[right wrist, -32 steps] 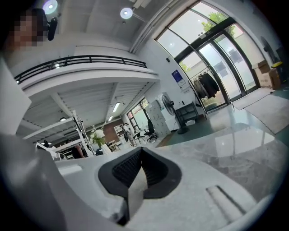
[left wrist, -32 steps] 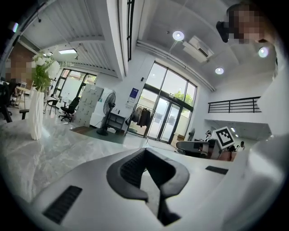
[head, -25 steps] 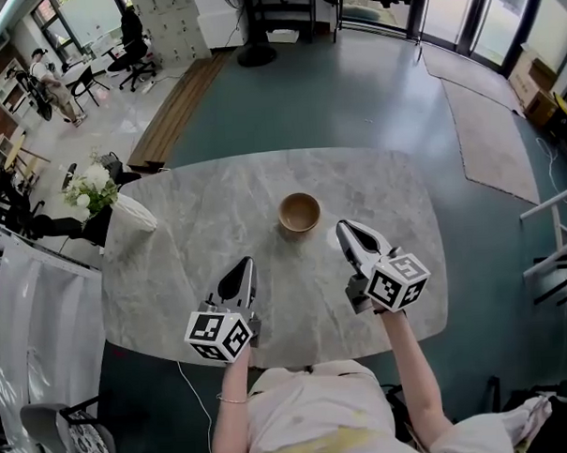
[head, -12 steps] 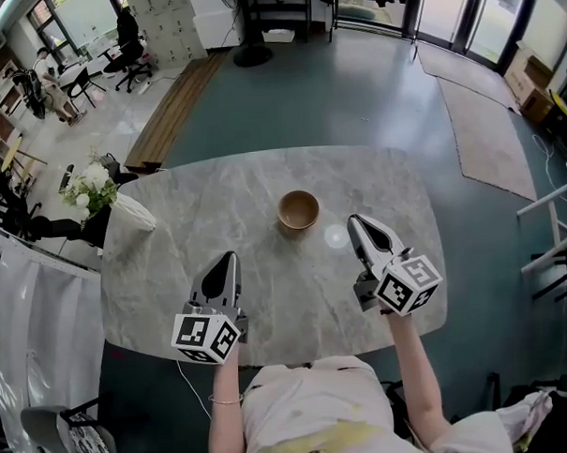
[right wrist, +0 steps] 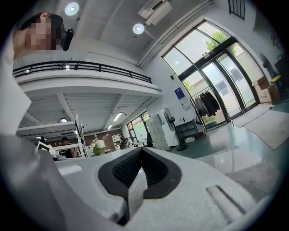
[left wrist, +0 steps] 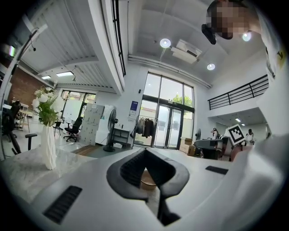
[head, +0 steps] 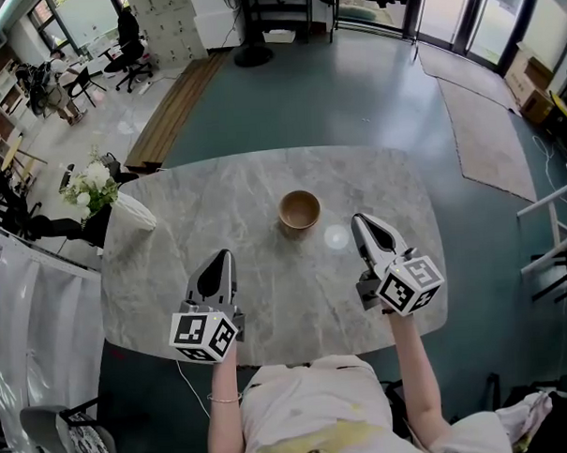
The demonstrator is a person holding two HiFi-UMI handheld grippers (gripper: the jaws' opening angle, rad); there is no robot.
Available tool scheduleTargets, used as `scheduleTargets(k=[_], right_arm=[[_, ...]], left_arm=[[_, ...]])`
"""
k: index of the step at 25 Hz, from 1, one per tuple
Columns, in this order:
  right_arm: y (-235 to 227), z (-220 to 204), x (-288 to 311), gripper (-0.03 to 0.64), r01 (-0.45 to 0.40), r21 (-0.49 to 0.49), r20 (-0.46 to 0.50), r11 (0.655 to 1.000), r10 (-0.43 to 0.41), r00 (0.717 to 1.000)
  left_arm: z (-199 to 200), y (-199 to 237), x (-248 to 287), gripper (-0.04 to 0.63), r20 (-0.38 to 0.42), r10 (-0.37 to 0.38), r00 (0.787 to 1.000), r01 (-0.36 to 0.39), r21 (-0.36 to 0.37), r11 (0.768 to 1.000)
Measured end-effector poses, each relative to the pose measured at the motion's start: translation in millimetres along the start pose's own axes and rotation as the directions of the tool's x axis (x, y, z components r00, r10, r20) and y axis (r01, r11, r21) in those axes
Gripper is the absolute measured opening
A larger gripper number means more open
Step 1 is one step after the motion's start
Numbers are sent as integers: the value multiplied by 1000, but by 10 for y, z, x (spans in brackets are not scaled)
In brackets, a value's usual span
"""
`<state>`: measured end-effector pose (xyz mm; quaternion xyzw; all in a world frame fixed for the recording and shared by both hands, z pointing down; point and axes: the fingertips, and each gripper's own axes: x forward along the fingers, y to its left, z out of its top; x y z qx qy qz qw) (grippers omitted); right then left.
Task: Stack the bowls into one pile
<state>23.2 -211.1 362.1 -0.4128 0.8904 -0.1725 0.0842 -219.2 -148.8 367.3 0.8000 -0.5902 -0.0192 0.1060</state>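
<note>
A brown wooden bowl [head: 299,211] stands alone near the middle of the grey marble table [head: 180,225]; whether more bowls nest inside it I cannot tell. My left gripper [head: 218,260] hovers near the table's front edge, left of and behind the bowl, shut and empty. To the right of the bowl my right gripper [head: 365,223] is also shut with nothing in it. In the left gripper view the bowl [left wrist: 147,179] shows beyond the closed left gripper [left wrist: 144,151]. The right gripper view shows the right gripper [right wrist: 142,149] with its pads together and no bowl.
A white vase [head: 133,213] with white flowers [head: 89,187] stands at the table's left edge, and the vase [left wrist: 48,146] shows at the left in the left gripper view. Around the table lie a teal floor and a rug [head: 490,127].
Both grippers have drawn slightly apart and away from the bowl, the left one leftward, the right one rightward. The bowl has not moved.
</note>
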Motion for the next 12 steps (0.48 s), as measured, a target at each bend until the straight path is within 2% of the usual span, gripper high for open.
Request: scheduleTargets(k=[12], right_arm=[[-42, -11, -24, 6, 21, 3, -5, 1000, -21, 1000]], left_arm=[[-33, 62, -11, 0, -23, 33, 999, -32, 32, 999]])
